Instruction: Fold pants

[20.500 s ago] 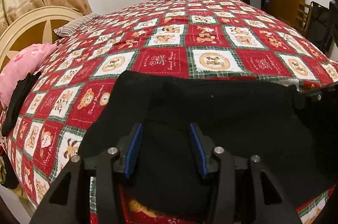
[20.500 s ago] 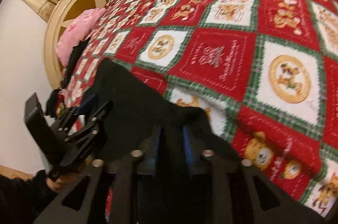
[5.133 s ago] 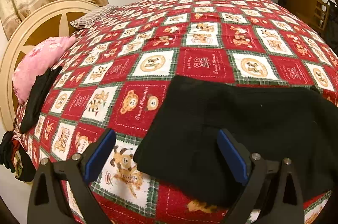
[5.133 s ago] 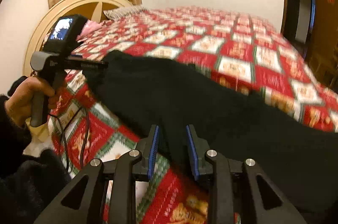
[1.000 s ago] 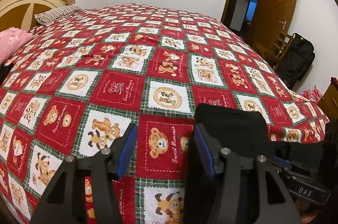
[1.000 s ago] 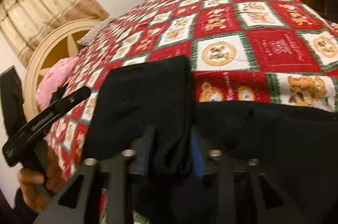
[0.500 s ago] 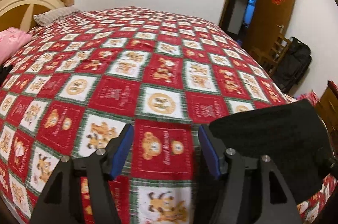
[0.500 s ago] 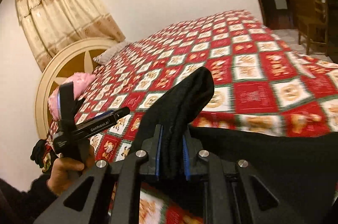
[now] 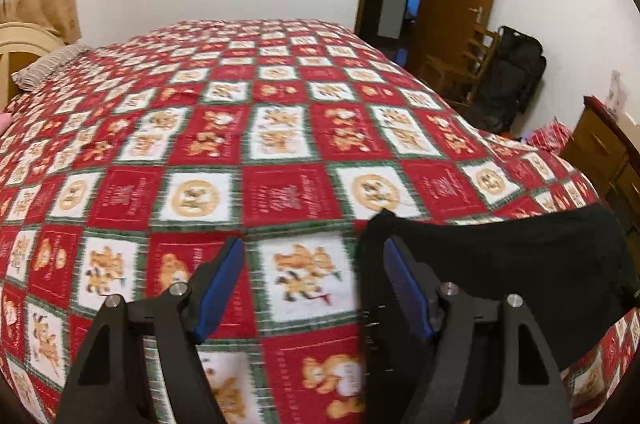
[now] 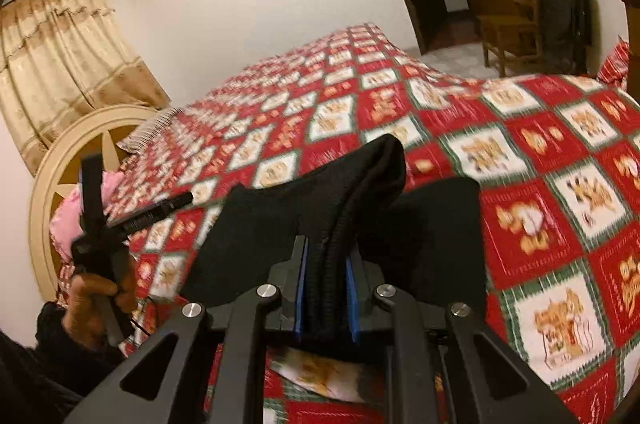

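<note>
Pants [image 10: 352, 191] clamped in right hand-held gripper [image 10: 324, 294]
Folded stack rises off the bed [image 10: 560, 151]; left hand-held gripper [image 9: 316, 288] wide open, empty, pants just right of it.

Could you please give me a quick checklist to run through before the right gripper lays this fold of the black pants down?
1. Right gripper shut on a thick bunched fold of the black fabric pants: ok.
2. Left gripper open and holding nothing: ok.
3. Left gripper apart from the pants: cannot tell; the cloth edge lies right at its right finger.
4. Lower layer of the pants resting on the red checked bear-print bedspread: ok.
5. Lower layer smooth, without wrinkles: cannot tell; the black cloth shows little detail.
6. Landing spot free of other things: ok.
</note>
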`<state>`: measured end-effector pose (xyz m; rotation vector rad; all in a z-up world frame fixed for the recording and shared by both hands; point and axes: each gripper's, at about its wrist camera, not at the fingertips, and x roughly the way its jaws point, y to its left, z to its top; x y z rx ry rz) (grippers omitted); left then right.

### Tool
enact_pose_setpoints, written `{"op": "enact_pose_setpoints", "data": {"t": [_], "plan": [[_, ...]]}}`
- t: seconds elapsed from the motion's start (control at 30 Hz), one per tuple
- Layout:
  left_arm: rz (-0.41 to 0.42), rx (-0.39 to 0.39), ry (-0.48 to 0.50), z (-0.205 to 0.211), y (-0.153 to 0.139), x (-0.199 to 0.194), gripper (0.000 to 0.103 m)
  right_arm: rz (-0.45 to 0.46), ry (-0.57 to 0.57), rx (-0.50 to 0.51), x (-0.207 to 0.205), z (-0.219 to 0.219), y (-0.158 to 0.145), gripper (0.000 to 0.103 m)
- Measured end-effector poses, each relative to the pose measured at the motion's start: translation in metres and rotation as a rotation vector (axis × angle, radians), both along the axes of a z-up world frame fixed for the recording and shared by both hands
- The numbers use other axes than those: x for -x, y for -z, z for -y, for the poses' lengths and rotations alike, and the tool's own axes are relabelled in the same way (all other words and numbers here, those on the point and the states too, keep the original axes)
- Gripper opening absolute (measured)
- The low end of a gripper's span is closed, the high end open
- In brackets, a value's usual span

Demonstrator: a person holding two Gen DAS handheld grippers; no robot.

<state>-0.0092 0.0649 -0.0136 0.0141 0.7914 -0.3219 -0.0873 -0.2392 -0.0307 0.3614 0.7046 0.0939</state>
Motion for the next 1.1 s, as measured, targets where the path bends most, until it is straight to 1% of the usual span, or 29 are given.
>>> {"op": "enact_pose_setpoints", "data": {"t": [0.1,0.2,0.33,0.47,0.63,0.77,1.0,1.03,1.1], "plan": [[-0.013,-0.026,0.024,0.017,0.004,0.001,0.075,-0.016,0.018,-0.006,0.002,0.004,0.011,0.017],[-0.005,-0.061,0.048,0.034,0.007,0.005,0.075,-0.016,0.038,0.000,0.007,0.012,0.011,0.017],[-0.010,-0.082,0.073,0.048,0.012,0.008,0.075,-0.018,0.082,-0.002,0.017,0.028,0.011,0.017],[-0.025,-0.108,0.099,0.065,0.019,0.011,0.075,-0.039,0.100,0.005,0.014,0.035,0.016,0.017],[-0.022,-0.146,0.100,0.078,0.030,0.014,0.075,-0.080,0.127,-0.002,0.013,0.045,0.034,0.017],[-0.024,-0.189,0.093,0.085,0.041,0.015,0.078,-0.079,0.143,-0.067,0.015,0.054,0.044,0.017],[-0.007,-0.241,0.074,0.091,0.042,0.018,0.082,-0.073,0.150,-0.061,0.017,0.053,0.044,0.019],[-0.006,-0.247,0.072,0.091,0.042,0.018,0.082,-0.071,0.149,-0.062,0.019,0.053,0.042,0.023],[-0.007,-0.246,0.073,0.091,0.043,0.018,0.082,-0.079,0.157,-0.068,0.024,0.055,0.037,0.025]]}}
